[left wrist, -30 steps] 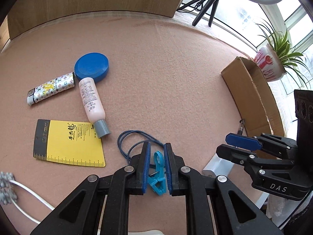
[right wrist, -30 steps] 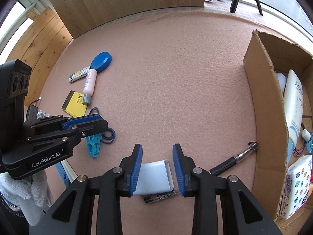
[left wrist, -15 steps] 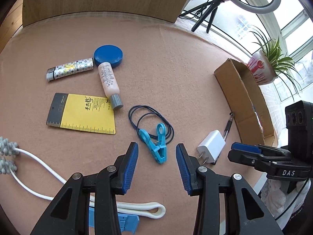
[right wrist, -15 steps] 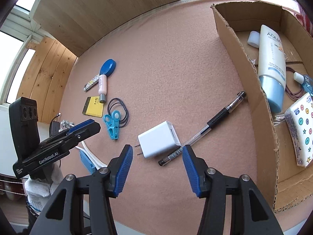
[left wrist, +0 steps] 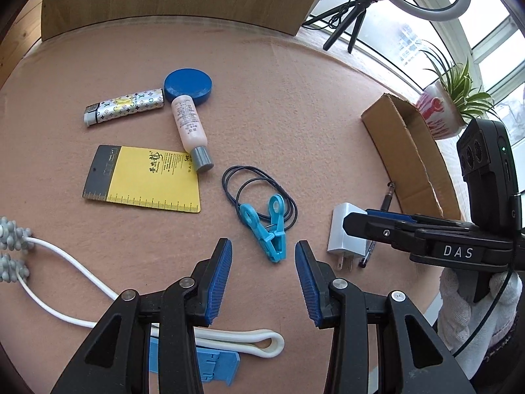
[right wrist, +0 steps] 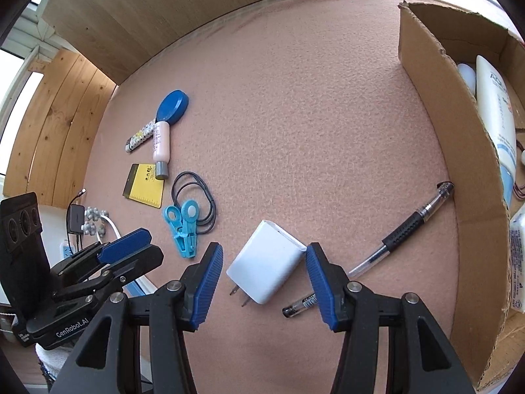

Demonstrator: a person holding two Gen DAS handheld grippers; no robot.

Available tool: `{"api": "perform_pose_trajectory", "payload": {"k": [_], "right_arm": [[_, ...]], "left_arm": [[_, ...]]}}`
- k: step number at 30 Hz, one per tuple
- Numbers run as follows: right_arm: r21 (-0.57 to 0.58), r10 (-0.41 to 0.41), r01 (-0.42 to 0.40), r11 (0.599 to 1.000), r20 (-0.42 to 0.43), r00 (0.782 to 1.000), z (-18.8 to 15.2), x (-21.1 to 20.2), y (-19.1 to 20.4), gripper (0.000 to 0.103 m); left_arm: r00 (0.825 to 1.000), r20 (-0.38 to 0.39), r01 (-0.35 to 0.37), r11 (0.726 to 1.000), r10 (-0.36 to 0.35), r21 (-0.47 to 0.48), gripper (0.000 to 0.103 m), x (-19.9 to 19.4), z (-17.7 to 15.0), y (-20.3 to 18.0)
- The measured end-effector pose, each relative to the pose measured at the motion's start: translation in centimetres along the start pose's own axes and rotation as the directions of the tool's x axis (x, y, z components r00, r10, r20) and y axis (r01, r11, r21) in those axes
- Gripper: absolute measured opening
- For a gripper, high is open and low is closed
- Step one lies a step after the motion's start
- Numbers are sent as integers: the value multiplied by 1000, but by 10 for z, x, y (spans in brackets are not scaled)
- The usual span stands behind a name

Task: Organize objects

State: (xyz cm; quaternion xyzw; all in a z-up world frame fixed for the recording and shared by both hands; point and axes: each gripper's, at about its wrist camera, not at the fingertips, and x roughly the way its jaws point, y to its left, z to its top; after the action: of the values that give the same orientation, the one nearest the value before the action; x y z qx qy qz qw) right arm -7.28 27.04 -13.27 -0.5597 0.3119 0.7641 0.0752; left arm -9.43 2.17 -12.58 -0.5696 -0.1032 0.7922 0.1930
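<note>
both tongs are spread and empty. left gripper (left wrist: 262, 275) hangs over the blue clip (left wrist: 266, 229) (lying on a black cord loop (left wrist: 242, 180)), right gripper (right wrist: 264, 282) straddles the white charger (right wrist: 265, 266), probably not touching it, pen (right wrist: 403, 229) beside.

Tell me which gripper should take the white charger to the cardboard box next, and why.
Right. The right gripper is open with the white charger lying between its fingers, and the cardboard box is on that side. The left gripper is open over the blue clip, farther from the box.
</note>
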Motion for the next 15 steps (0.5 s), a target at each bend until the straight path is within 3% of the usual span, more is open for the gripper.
{"api": "perform_pose_trajectory", "payload": {"k": [15], "right_arm": [[-102,-145,147,984,29,989,-15,9,14,49]], "left_arm": [[997,-20,-67,996,69,58,43,18,5,-18]]}}
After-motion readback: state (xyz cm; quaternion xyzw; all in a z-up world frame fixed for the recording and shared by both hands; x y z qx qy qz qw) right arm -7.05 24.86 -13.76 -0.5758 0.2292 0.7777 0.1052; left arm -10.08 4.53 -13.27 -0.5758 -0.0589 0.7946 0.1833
